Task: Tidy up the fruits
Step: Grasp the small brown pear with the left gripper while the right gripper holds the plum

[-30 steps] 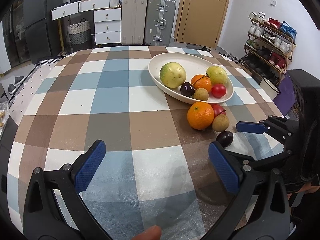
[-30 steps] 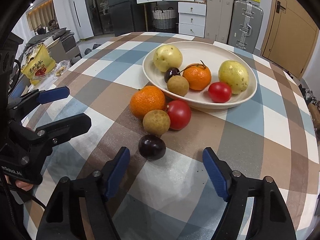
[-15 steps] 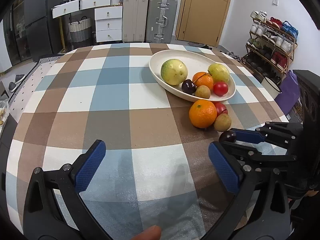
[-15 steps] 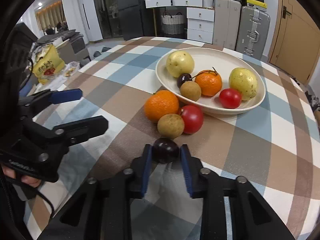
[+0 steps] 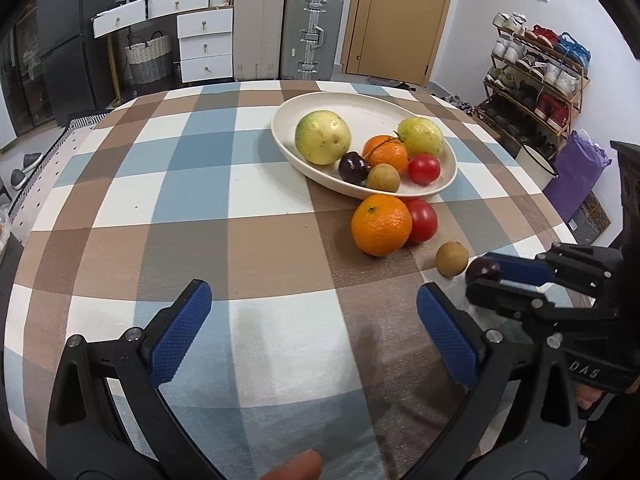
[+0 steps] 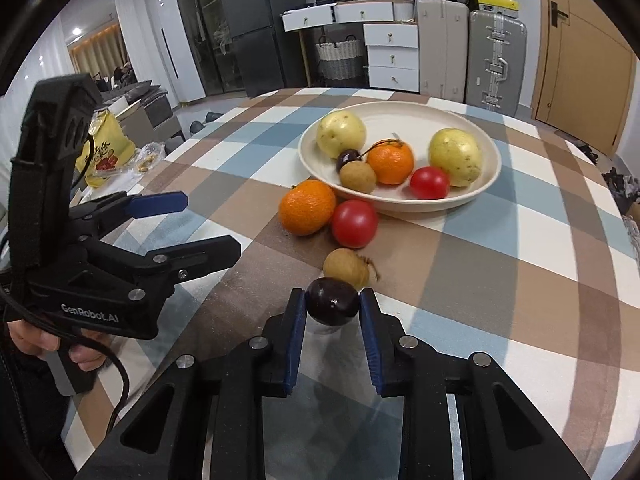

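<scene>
My right gripper is shut on a dark cherry and holds it just above the checked cloth; it also shows in the left wrist view. A brown longan, a red tomato and an orange lie on the cloth beside a cream bowl. The bowl holds two pale guavas, an orange, a tomato, a longan and a cherry. My left gripper is open and empty over the near cloth, left of the right gripper.
The round table has a checked cloth. A yellow snack bag lies off the table's left side. Suitcases, white drawers and a shoe rack stand behind.
My right gripper closed on the dark cherry and has lifted it slightly. The longan has rolled a little away from the tomato. The left gripper stays open.
</scene>
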{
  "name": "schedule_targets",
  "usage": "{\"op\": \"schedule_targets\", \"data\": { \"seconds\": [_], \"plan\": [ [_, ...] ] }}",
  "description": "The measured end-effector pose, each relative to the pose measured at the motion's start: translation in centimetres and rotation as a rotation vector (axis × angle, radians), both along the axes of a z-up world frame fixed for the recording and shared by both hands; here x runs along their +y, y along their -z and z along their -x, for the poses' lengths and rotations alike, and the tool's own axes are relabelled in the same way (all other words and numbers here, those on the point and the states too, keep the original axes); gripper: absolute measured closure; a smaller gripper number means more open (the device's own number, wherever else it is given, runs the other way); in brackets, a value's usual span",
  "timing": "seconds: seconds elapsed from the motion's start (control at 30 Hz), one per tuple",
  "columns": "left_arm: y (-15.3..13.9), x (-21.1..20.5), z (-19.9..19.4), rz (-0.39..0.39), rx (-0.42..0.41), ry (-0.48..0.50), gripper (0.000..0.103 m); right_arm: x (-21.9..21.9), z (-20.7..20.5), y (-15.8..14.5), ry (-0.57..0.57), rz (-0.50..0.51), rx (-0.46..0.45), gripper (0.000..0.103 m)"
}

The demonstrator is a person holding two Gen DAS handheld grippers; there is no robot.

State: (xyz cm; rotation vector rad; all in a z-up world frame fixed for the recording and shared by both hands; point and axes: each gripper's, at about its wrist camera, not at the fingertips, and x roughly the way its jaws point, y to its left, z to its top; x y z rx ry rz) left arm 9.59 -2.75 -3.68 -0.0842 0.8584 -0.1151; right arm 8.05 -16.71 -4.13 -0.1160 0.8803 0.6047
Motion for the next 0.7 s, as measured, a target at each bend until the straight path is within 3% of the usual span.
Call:
{"op": "schedule_targets", "data": {
  "seconds": [0.4, 0.57, 0.7],
  "plan": [
    [0.2, -3.6, -0.4, -0.017, 0.014, 0.079, 0.001, -5.0, -0.3, -1.2, 0.109, -0.038, -0.024, 0.076],
    [0.5, -4.8, -0.2, 0.044, 0.049, 0.176, 0.002, -5.8, -0.4, -1.0, 0.125, -0.048, -0.022, 0.076],
    [0.8, -5.8, -0.4, 0.026, 0.055, 0.2, 0.007, -5.9, -0.4, -0.8, 0.131, -0.054, -0.019, 0.076]
  ]
}}
